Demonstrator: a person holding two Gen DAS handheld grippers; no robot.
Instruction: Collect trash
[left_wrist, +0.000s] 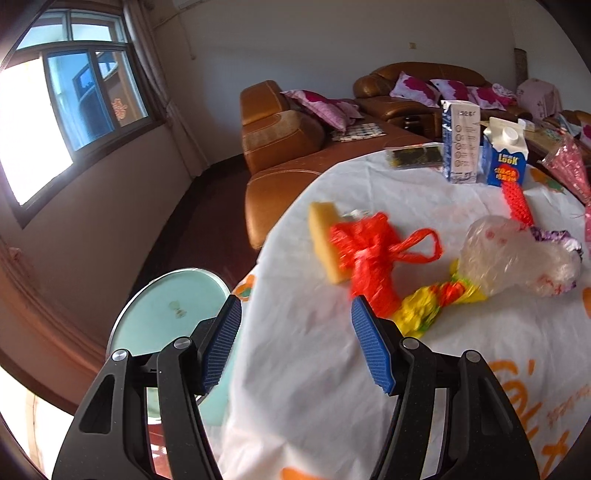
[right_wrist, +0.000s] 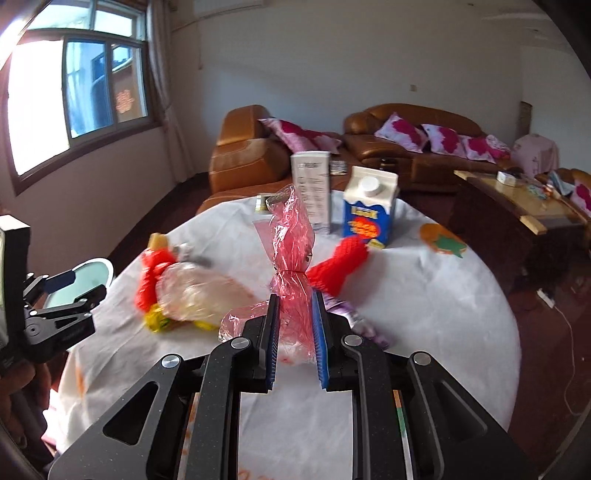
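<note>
Trash lies on a round table under a white cloth (left_wrist: 314, 350). My right gripper (right_wrist: 294, 301) is shut on a pink cellophane wrapper (right_wrist: 291, 236), which stands up between the blue pads above the cloth. My left gripper (left_wrist: 295, 310) is open with nothing between its fingers, over the table's left edge. Just ahead of it lie a knotted red plastic bag (left_wrist: 369, 254), a yellow sponge (left_wrist: 323, 229), a yellow wrapper (left_wrist: 424, 306) and a clear plastic bag (left_wrist: 513, 254). The left gripper also shows at the left edge of the right wrist view (right_wrist: 74, 288).
Two cartons stand at the table's far side, a tall white one (left_wrist: 461, 140) and a blue one with a white cap (left_wrist: 504, 155), with red netting (left_wrist: 517, 203) in front. A pale green stool (left_wrist: 170, 306) sits left of the table. Brown sofas (left_wrist: 280, 140) stand behind; a wooden coffee table (right_wrist: 517, 199) is right.
</note>
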